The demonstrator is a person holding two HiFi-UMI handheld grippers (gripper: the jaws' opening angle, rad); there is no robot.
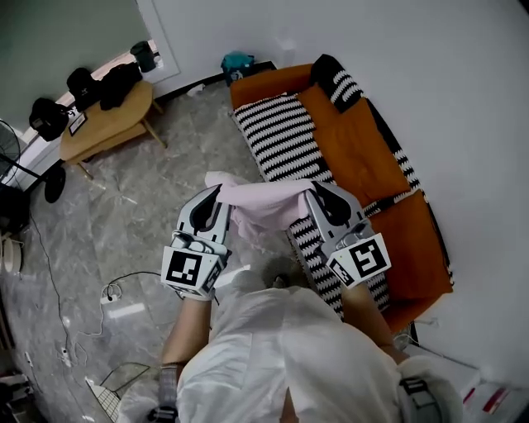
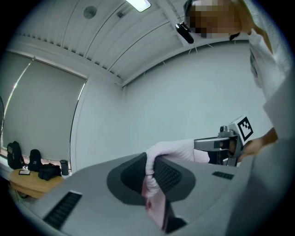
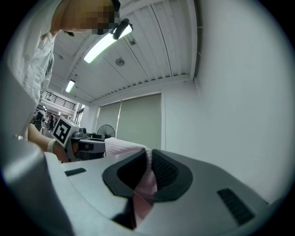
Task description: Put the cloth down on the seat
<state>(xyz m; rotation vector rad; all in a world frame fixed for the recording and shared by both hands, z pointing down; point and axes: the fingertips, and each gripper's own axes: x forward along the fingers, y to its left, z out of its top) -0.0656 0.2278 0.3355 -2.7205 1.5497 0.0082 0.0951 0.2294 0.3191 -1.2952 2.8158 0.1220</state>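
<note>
The left gripper [image 1: 218, 195] and right gripper [image 1: 313, 193] each pinched an end of the pink cloth [image 1: 266, 203], stretched between them by the sofa's [image 1: 359, 153] front edge.

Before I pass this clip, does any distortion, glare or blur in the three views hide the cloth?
Head view: evenly lit and sharp, edges bowed, cloth clear. Left gripper view: strong fisheye with dark corners, ceiling lamp blown out, cloth soft near the lens. Right gripper view: same fisheye, strip lamp glaring, cloth readable between the jaws.
</note>
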